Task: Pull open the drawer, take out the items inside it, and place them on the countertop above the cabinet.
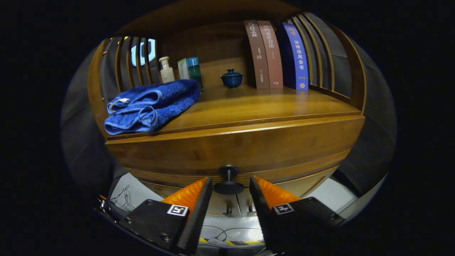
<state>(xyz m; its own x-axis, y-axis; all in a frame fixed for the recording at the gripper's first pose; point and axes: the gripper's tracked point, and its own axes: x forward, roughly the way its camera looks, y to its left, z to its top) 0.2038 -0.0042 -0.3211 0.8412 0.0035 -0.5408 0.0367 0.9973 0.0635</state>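
A: What are the fingers point(230, 186) doing at the bottom of the frame?

B: They're spread apart, one on each side of the black knob point(228, 179), and I can't tell whether either touches it.

A: And the knob belongs to what?

B: The drawer point(249, 149) front, a wide wooden band across the middle of the frame. It looks closed, or nearly.

A: Above that?

B: The tabletop point(256, 106). A folded blue towel point(151, 106) lies at its left, hanging slightly over the front edge.

A: Farther back?

B: A pale bottle point(166, 70), a green box point(183, 68) and a teal container point(194, 71) behind the towel, a small blue lidded cup point(231, 78) in the centre, and three upright books point(275, 53) at upper right.
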